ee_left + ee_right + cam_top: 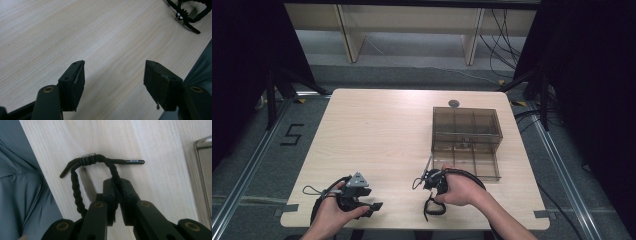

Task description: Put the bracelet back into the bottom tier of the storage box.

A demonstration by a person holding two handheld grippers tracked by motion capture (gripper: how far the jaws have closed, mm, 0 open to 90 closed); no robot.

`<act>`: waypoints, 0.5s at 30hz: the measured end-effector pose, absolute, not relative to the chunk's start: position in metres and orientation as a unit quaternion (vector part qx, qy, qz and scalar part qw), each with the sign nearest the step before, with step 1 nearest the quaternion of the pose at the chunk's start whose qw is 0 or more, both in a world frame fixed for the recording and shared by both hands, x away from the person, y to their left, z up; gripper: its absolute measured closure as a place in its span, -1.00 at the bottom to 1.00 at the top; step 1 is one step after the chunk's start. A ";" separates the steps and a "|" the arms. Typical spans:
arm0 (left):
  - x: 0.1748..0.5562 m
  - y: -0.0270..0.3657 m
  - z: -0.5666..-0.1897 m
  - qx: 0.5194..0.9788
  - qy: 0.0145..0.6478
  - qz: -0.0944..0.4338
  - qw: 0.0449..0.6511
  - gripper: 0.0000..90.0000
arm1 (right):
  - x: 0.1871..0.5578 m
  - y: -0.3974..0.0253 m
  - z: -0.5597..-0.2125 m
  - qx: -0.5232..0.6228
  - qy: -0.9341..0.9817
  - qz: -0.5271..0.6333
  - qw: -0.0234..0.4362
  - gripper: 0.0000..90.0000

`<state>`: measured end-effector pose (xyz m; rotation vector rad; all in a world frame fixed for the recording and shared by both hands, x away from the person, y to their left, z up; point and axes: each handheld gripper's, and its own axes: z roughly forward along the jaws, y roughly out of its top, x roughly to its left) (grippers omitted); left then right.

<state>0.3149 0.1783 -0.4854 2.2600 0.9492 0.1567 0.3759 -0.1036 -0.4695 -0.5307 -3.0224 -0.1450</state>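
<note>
A person works two hand-held grippers over a pale wooden surface (377, 135), both forearms entering from its near edge. The left gripper (362, 197), topped by a grey three-cornered plate, sits by the near-left corner; seen from its own camera, its jaws stand wide apart over bare wood with nothing between them, the gripper (113, 83) low over the grain. The right gripper (432, 180) is held near the middle of the near edge, just in front of a smoke-tinted clear plastic organiser box (467, 142) divided into compartments, which stands on the right half of the surface toward the right edge — what its compartments hold is too small to tell. In the right gripper view the jaws of that gripper (118, 202) are pressed together on a black braided cord (75, 187), which loops up from the pinch to a small metal ring (88, 155) where it is bound, two stiff black ends sticking out to either side of the knot; one end carries tiny pale lettering too fine to read. The loop lies against the wood near the edge of the surface, with grey floor beyond it. A corner of the box (203, 170) shows at the right side of that view — well apart from the cord. The cord (187, 15) also shows in the top right corner of the left gripper view.
</note>
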 end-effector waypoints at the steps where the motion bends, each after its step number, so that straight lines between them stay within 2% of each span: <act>1: 0.315 0.178 -0.486 0.866 0.365 0.060 0.336 -0.26 | 0.376 -0.104 -0.469 -0.173 -0.983 -0.046 0.037 0.87; 15: 0.314 0.178 -0.486 0.864 0.370 0.057 0.337 -0.26 | 0.375 -0.112 -0.462 -0.190 -0.980 -0.045 0.040 0.87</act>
